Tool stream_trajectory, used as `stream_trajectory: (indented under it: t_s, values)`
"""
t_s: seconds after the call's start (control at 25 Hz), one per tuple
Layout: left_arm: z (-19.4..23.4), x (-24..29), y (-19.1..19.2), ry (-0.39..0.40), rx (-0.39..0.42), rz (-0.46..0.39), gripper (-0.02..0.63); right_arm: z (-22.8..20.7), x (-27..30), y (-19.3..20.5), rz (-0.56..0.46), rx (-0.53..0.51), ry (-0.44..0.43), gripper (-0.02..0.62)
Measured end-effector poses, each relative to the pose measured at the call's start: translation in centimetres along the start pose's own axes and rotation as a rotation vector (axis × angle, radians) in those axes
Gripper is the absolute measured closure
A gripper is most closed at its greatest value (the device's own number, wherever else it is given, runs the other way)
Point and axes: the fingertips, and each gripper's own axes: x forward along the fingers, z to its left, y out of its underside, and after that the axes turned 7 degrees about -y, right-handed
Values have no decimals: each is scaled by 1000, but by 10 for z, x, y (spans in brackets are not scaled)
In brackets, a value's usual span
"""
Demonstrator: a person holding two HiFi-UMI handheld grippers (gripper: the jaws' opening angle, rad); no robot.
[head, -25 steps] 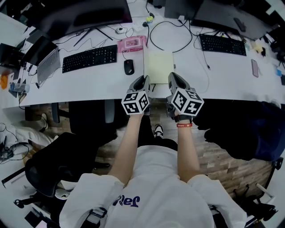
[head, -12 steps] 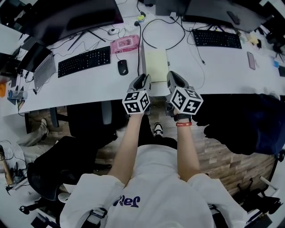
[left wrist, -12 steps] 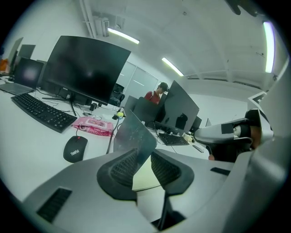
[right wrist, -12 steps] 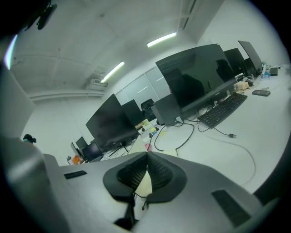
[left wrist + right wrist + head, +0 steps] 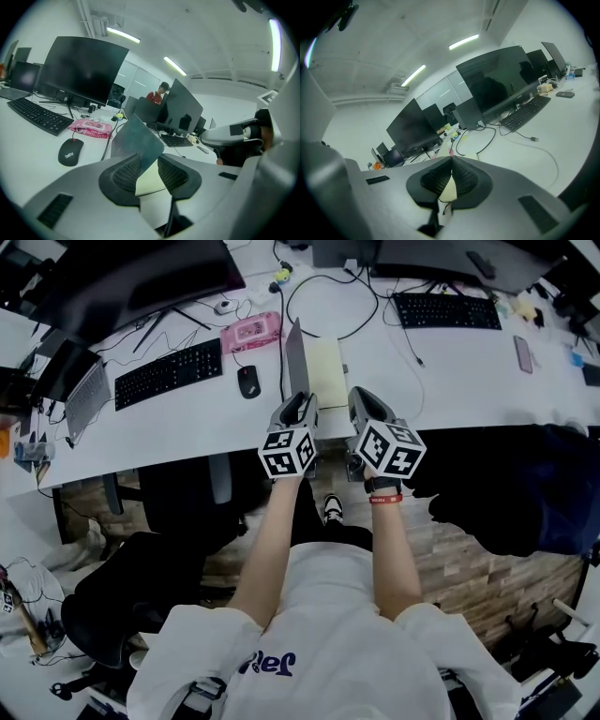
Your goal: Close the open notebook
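Note:
The notebook lies at the white desk's (image 5: 206,423) near edge. Its dark cover (image 5: 295,357) (image 5: 136,140) stands tilted up over the pale yellow page (image 5: 326,371) (image 5: 151,182). My left gripper (image 5: 305,409) (image 5: 149,158) is open at the cover's near end; its jaws have just been opening. The cover's lower edge runs between them, and a gap shows beside it. My right gripper (image 5: 361,401) (image 5: 451,164) sits at the notebook's near right corner with its tips together. Yellow page shows in the gap behind the tips; whether it is pinched I cannot tell.
A black mouse (image 5: 247,381) (image 5: 70,151) lies just left of the notebook, with a pink wipes pack (image 5: 250,331) and a black keyboard (image 5: 169,371) beyond. Cables (image 5: 319,292), a second keyboard (image 5: 445,310) and a phone (image 5: 522,352) lie right. Monitors line the back.
The notebook's cover has swung up from low at the left to standing tilted over the yellow page. Both grippers stay at the notebook's near edge.

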Motion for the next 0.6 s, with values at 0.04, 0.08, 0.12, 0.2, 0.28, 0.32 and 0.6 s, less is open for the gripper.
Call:
stream_trajectory:
  t_s: [0.04, 0.08, 0.12, 0.2, 0.28, 0.32, 0.6]
  values:
    - [-1, 1, 1, 1, 5, 2, 483, -1, -1, -1, -1, 0, 1, 581]
    - [-3, 2, 1, 2, 10, 3, 480, -1, -1, -1, -3, 0, 2, 581]
    - [-4, 2, 2, 4, 14, 5, 476, -2, -2, -2, -4, 0, 4, 581]
    - [-7, 4, 4, 7, 27, 12, 474, -5, -4, -4, -6, 1, 9, 581]
    - [-10, 7, 5, 11, 44, 20, 471, -8, -5, -4, -8, 4, 15, 581]
    - [-11, 8, 6, 13, 54, 24, 471, -9, -5, -4, -9, 6, 18, 581]
    - [-20, 15, 13, 26, 122, 43, 462, -18, -5, -4, -11, 22, 23, 581]
